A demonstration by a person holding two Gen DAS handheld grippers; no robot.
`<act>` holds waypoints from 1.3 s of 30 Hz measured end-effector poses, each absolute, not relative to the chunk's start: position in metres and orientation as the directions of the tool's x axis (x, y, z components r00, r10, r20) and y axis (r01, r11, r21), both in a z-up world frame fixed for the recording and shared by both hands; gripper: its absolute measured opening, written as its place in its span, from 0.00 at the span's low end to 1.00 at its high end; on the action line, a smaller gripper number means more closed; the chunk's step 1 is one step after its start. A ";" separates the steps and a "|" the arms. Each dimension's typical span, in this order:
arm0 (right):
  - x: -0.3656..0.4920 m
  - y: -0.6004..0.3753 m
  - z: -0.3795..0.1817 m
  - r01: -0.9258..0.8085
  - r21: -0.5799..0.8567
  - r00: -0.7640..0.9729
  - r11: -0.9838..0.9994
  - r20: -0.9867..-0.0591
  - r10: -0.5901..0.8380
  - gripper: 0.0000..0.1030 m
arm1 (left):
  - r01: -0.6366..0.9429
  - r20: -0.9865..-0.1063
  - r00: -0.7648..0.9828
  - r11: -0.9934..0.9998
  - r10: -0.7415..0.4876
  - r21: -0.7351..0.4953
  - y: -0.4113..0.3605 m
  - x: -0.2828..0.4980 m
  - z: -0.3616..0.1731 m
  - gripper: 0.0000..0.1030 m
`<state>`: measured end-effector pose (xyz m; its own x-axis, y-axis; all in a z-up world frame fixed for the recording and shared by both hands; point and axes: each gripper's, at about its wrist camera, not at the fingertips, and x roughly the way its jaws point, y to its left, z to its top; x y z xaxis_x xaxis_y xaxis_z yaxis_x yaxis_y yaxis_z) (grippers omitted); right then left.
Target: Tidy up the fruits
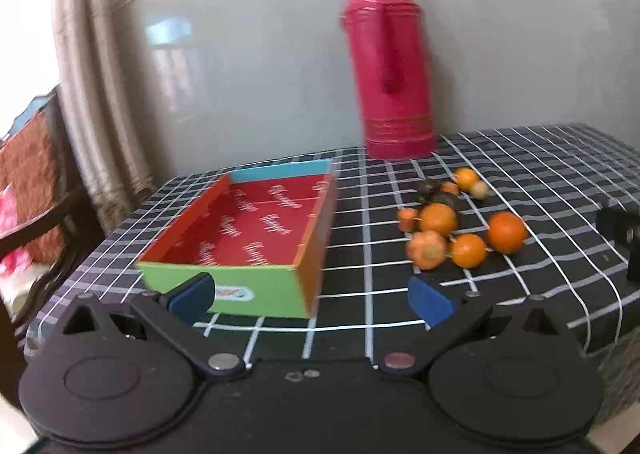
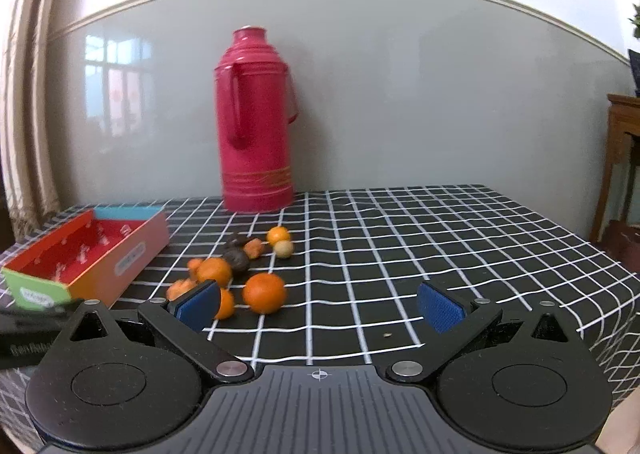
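Note:
A pile of small fruits lies on the checked tablecloth: several oranges [image 1: 506, 232] [image 2: 264, 292], orange pieces, a pale round fruit [image 2: 283, 248] and a dark fruit [image 2: 237, 258]. An open colourful box [image 1: 256, 230] [image 2: 86, 254] with a red inside stands left of the pile and holds nothing. My left gripper [image 1: 310, 296] is open and empty, near the box's green front wall. My right gripper [image 2: 320, 304] is open and empty, just in front of the pile, its left pad [image 2: 199, 304] close to an orange.
A tall red thermos [image 1: 390, 65] [image 2: 256, 121] stands at the back by the grey wall. The black tablecloth [image 2: 440, 254] stretches to the right. A curtain [image 1: 92, 73] and a chair [image 1: 32, 181] are on the left, a wooden stand [image 2: 622, 157] on the right.

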<state>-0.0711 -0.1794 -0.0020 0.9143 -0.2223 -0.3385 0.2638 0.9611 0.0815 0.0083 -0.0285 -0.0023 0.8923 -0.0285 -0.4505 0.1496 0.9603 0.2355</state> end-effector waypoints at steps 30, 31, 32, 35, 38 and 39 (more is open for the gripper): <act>-0.080 -0.229 0.005 0.318 0.244 0.922 0.916 -0.306 -0.239 1.00 | 0.344 -0.582 0.785 0.931 -0.213 0.124 -0.076 0.101 -0.037 0.62; -0.079 -0.230 0.005 0.317 0.249 0.922 0.915 -0.309 -0.235 1.00 | 0.346 -0.587 0.780 0.931 -0.217 0.115 -0.077 0.103 -0.039 0.60; -0.078 -0.232 0.004 0.316 0.254 0.921 0.914 -0.313 -0.231 1.00 | 0.348 -0.595 0.773 0.932 -0.222 0.104 -0.077 0.105 -0.040 0.58; -0.077 -0.234 0.004 0.318 0.263 0.920 0.911 -0.318 -0.230 1.00 | 0.354 -0.627 0.742 0.933 -0.240 0.062 -0.078 0.113 -0.046 0.42; -0.076 -0.236 0.003 0.322 0.268 0.919 0.908 -0.321 -0.231 1.00 | 0.358 -0.643 0.721 0.933 -0.260 0.025 -0.077 0.115 -0.050 0.28; -0.077 -0.236 0.003 0.323 0.270 0.918 0.907 -0.321 -0.231 1.00 | 0.359 -0.640 0.724 0.933 -0.258 0.031 -0.078 0.114 -0.050 0.27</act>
